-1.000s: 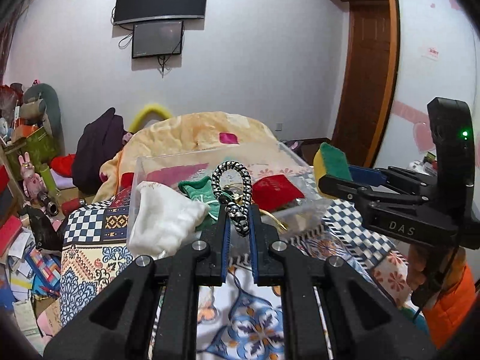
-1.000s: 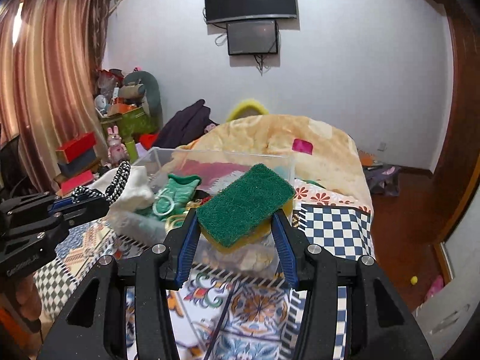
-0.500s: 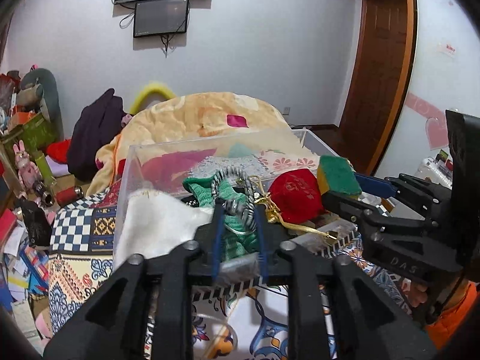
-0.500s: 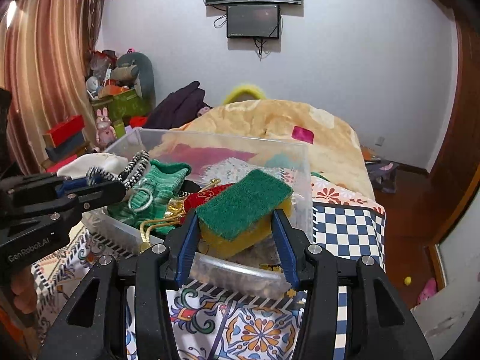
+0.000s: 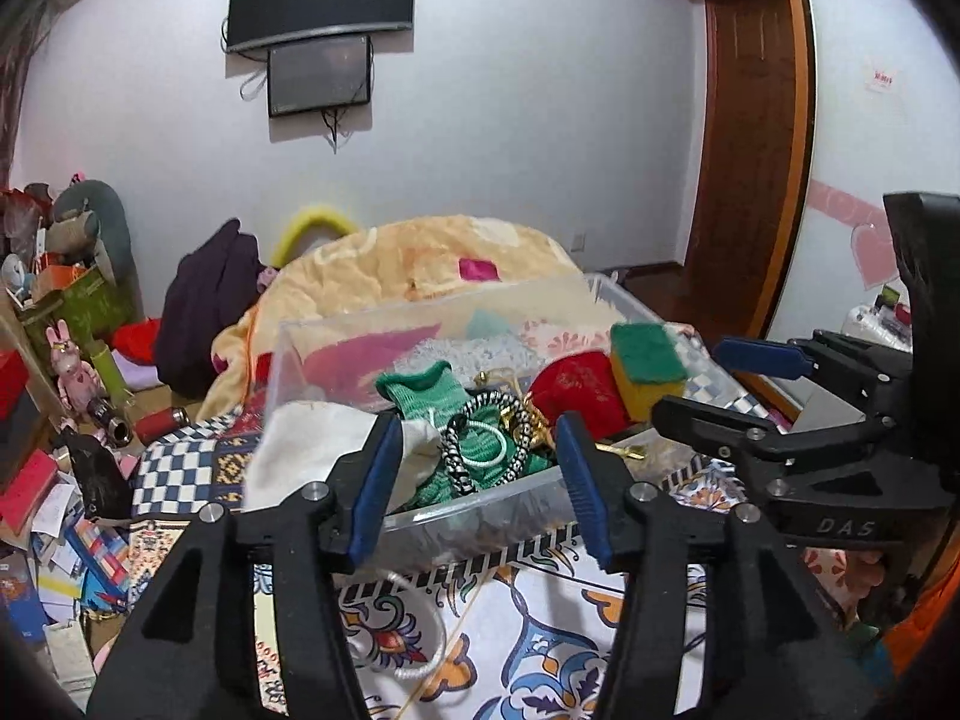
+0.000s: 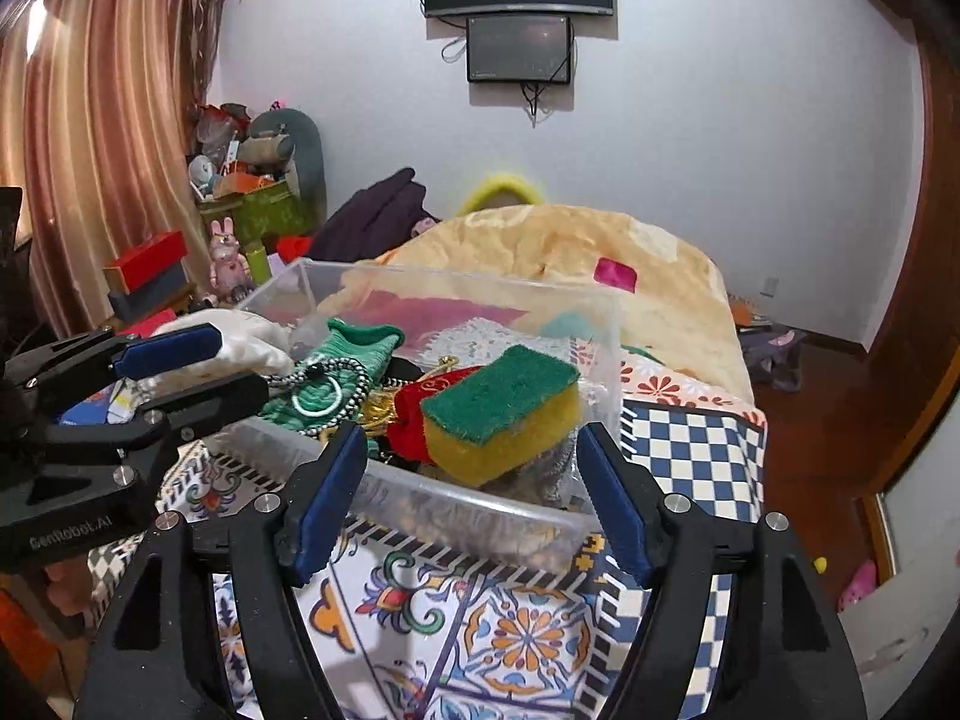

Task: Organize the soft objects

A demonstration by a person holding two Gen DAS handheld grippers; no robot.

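A clear plastic bin [image 5: 480, 495] [image 6: 468, 501] stands on the patterned cloth. In it lie a black-and-white braided cord loop [image 5: 486, 438] [image 6: 327, 375], a green knit piece [image 5: 429, 387] [image 6: 360, 345], a red pouch [image 5: 576, 387] [image 6: 420, 414], a white cloth [image 5: 312, 438] and a green-and-yellow sponge [image 5: 648, 366] [image 6: 504, 414]. My left gripper [image 5: 477, 483] is open and empty at the bin's near wall, just short of the cord. My right gripper [image 6: 468, 495] is open and empty, just short of the sponge.
A patterned cloth [image 6: 510, 636] covers the surface under the bin. A yellow blanket [image 5: 432, 264] is heaped behind it. Boxes, toys and papers [image 5: 54, 480] crowd the left side. A wooden door frame [image 5: 750, 150] stands at the right.
Both grippers opened. The left let the braided cord drop into the bin; the right let the sponge drop into the bin's right end.
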